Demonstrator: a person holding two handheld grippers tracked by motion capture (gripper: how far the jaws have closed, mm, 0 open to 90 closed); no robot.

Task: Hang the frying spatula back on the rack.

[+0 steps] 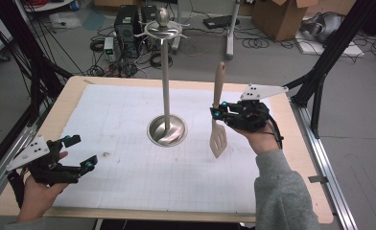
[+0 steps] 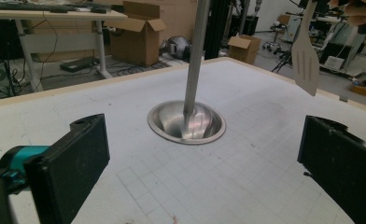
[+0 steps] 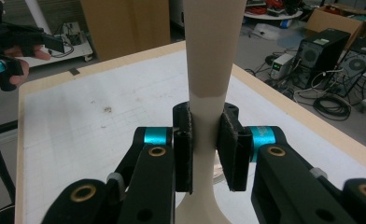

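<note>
We have the spatula [image 1: 218, 125] clamped upright in our right gripper [image 1: 216, 113] above the table's right edge, not yet hung on the stand [image 1: 166, 91]; our left gripper [image 1: 83, 153] gapes empty.

Stand [image 1: 166, 86] blocks centre (mat [image 1: 119, 167] around open).

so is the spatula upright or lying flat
Upright: the right gripper holds the spatula by its handle, blade hanging down above the table.

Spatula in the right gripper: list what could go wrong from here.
1. The right gripper pinches the spatula only on its narrow neck, so it might twist or slip.
2. The slotted blade hangs above the table close to the metal stand; a sideways swing could knock the stand.
</note>
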